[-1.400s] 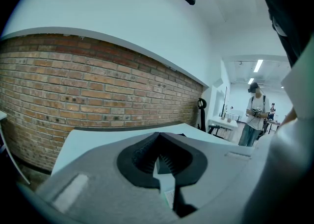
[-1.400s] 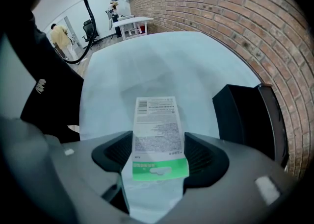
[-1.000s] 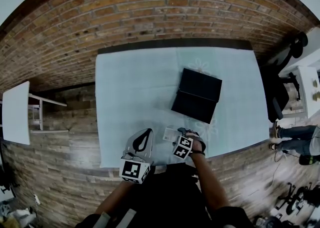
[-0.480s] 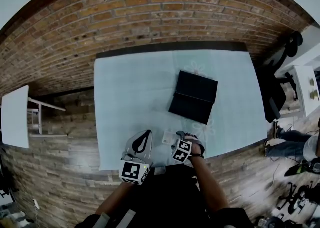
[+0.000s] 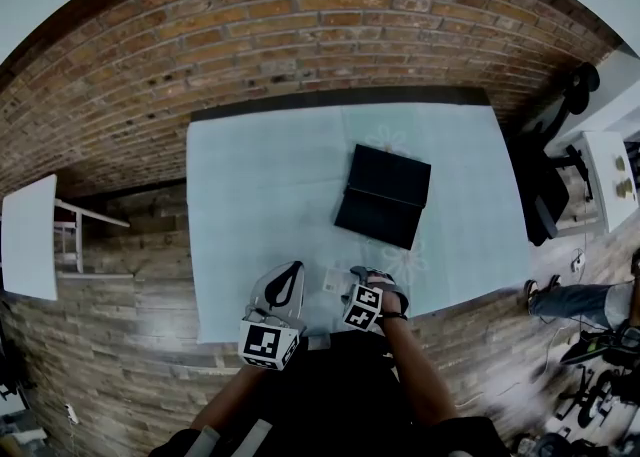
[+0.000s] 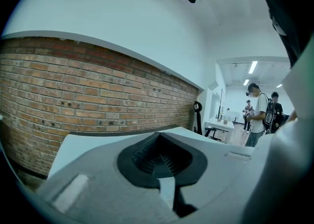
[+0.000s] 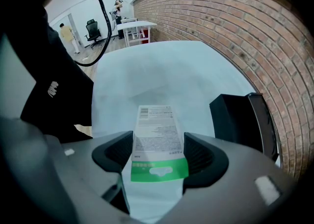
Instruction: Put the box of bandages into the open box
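Movement: right gripper (image 7: pixel 158 143) has eased back, box of bandages (image 7: pixel 156 127) clamped between its wide jaws. Black open box (image 7: pixel 235 117) lies ahead-right, ready for the carry; left gripper (image 6: pixel 159 149) jaws together, empty.

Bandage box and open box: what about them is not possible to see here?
- Bandage box: print too small and blurred to read, right gripper view; partly hidden by the right gripper in head view.
- Open box: inside only black in both views, contents unknown.
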`<state>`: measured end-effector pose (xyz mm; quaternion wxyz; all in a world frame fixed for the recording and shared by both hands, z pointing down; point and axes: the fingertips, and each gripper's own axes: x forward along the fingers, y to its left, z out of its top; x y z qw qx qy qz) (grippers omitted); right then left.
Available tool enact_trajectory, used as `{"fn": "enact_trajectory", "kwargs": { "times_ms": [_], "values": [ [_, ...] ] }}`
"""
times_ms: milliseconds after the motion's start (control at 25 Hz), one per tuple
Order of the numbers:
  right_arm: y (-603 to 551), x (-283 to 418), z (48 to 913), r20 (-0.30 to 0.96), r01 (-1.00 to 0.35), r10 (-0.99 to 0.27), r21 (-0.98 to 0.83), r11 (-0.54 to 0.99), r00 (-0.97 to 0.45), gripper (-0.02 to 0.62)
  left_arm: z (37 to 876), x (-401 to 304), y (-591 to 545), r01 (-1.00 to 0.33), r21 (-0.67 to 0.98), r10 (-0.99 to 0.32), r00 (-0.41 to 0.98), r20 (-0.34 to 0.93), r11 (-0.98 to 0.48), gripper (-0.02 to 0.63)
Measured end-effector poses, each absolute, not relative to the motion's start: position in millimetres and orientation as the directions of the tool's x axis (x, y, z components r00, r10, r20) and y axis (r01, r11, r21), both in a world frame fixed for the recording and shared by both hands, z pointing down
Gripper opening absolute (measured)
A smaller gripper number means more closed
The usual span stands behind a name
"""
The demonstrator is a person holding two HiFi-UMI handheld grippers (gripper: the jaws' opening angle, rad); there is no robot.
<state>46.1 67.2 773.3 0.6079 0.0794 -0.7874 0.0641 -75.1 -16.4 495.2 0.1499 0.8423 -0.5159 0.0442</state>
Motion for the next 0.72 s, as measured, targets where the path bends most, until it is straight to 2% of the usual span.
{"fn": "enact_trajectory", "kwargs": {
  "times_ms": [720],
  "values": [
    [69.5, 50.8, 760.1, 0.963, -0.201, -0.084, 0.032, 0.979, -0.257, 0.325, 485.8, -69.0, -15.5, -0.877, 0.195, -0.856, 0.474, 0.205, -0.439, -0.002]
  ]
}}
